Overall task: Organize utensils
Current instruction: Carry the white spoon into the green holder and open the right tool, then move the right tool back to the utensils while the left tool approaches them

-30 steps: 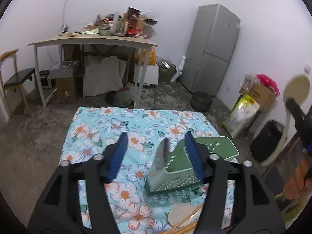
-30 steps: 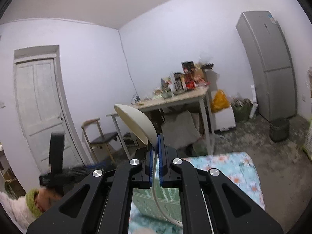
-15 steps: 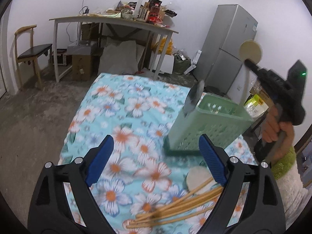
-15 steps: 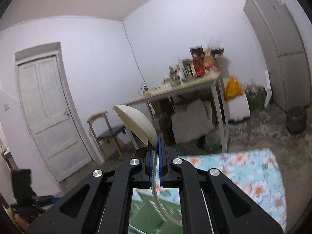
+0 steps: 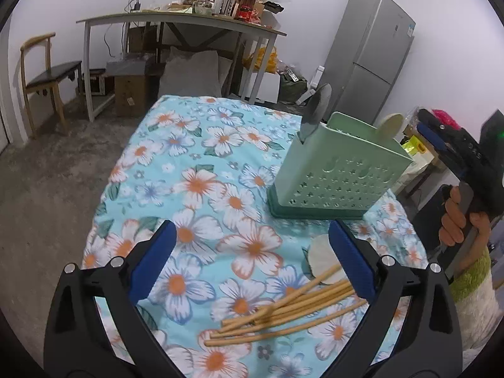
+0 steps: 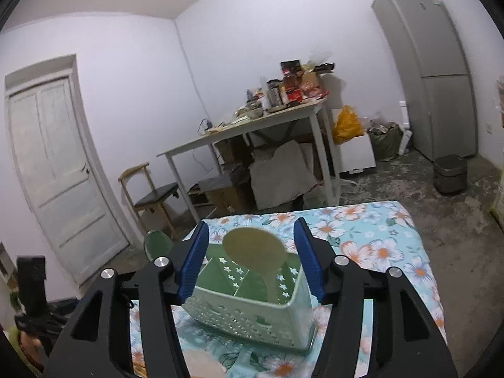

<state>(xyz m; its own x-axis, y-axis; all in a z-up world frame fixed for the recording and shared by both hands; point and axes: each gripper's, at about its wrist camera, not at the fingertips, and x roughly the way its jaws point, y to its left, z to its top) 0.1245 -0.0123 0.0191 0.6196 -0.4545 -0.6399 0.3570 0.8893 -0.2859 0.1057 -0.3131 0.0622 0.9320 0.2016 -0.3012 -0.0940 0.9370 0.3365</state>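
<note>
On the flowered bench, the left gripper (image 5: 249,258), jaws just spread wide and empty, hangs nearest the chopsticks (image 5: 283,312), lying crosswise just below them, while the right gripper (image 6: 250,261), jaws just parted, has freed the pale spoon (image 6: 255,252) standing in the green holder (image 6: 252,312).

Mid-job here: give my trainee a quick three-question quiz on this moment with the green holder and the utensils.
1. True or false: the right gripper still clamps the cream spoon.
2. Which utensils lie loose on the floral cloth? A forks B chopsticks C knives
3. How many utensils stand in the green holder?

Key: 1 false, its jaws have just opened and the spoon stands in the holder; 2 B; 3 two, a grey spoon and the cream one.
</note>
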